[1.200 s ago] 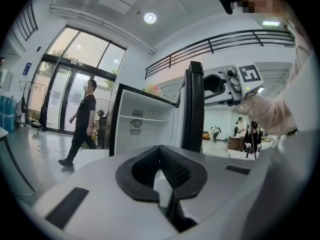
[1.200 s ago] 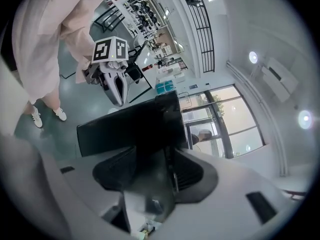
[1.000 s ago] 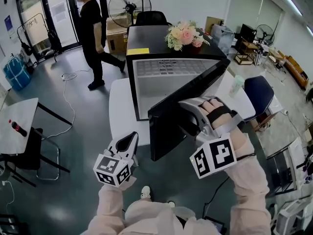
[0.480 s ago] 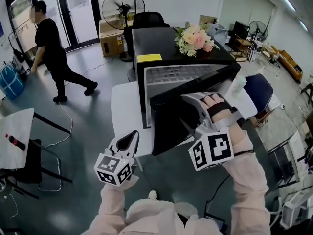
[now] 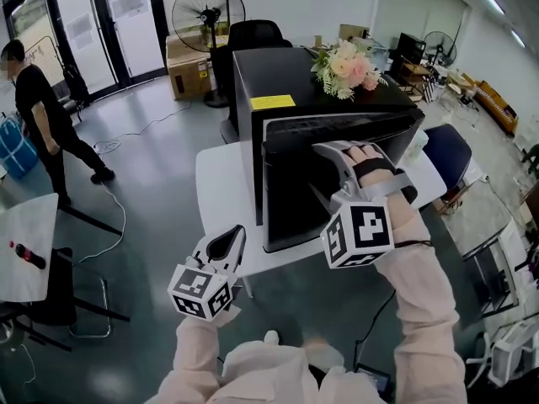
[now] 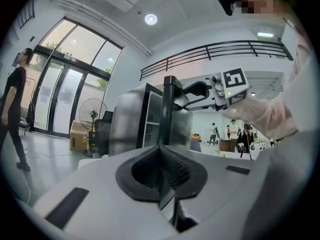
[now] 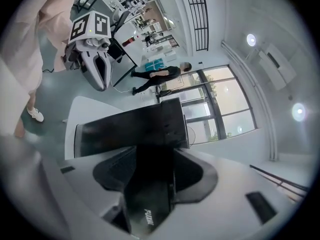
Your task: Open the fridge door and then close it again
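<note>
Fridge (image 5: pixel 312 78): black, on the far part of the white table (image 5: pixel 221 183), flowers (image 5: pixel 349 64) on its top at the right

Door (image 5: pixel 295 192): faces us, hinged at the right. We enter it as almost shut. The left gripper view shows only a narrow slot, with a bit of shelf, between the cabinet and the door's free left edge

Right gripper (image 5: pixel 328 158): set over the door's top edge, right of its middle. Its jaws stand wide and straddle the slab, one pad in front and one behind, and we read this as a clamp on the door

Left gripper (image 5: pixel 227 242): low at the near left, just off the table's near edge and well apart from the fridge. Its jaws are together with nothing between them, and we count it idle

Surroundings: a person (image 5: pixel 42 116) at the far left and a fan (image 5: pixel 208 11) at the far wall, neither near the work

Step in hand: we judge this the closing half of the task, close to its end

Next move: we expect a short push away from us until the door meets the cabinet. The pad behind the door looks likely to be pinched there, so the jaws should let go first, and the last bit is better pressed home on the door's front
</note>
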